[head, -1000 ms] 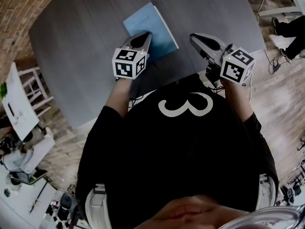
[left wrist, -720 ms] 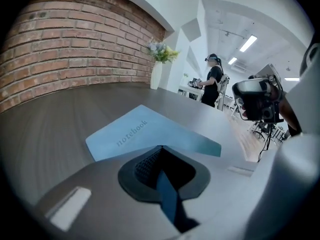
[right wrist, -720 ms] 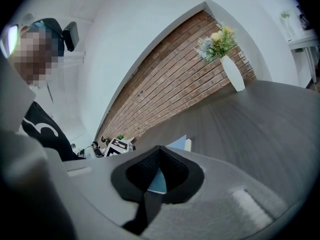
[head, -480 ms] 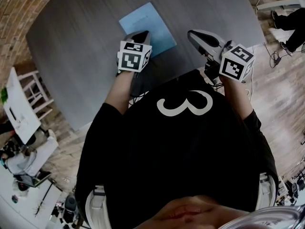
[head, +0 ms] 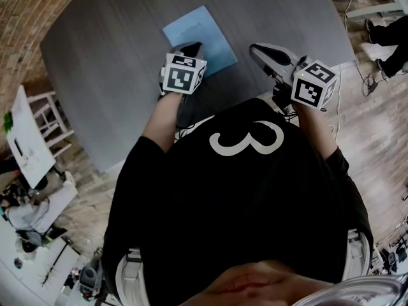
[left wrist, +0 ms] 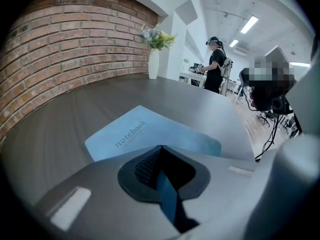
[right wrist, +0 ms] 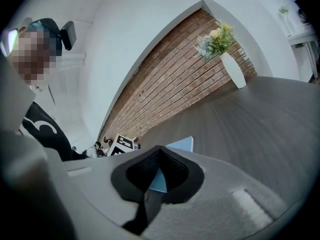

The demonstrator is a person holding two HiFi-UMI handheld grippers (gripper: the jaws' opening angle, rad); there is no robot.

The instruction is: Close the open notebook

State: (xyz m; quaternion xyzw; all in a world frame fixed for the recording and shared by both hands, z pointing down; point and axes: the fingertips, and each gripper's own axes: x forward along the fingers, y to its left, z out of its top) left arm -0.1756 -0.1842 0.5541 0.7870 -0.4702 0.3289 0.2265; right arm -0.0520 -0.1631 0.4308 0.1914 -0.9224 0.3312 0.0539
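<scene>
Grey table (head: 108, 75), head view: the blue notebook (head: 201, 34) lies flat and closed, cover up. The left gripper (head: 190, 46) hangs over its near edge; contact cannot be judged. The right gripper (head: 256, 48) stands apart to the right. Left gripper view: jaws pressed together, empty, the printed cover just beyond. Right gripper view: jaws together, empty; a notebook corner shows past them, and a vase (right wrist: 233, 70) stands by the brick wall (right wrist: 165, 84).

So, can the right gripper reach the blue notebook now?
Probably yes: the right gripper sits beside the notebook with only table between; just the left gripper, over its near edge, crowds it.
</scene>
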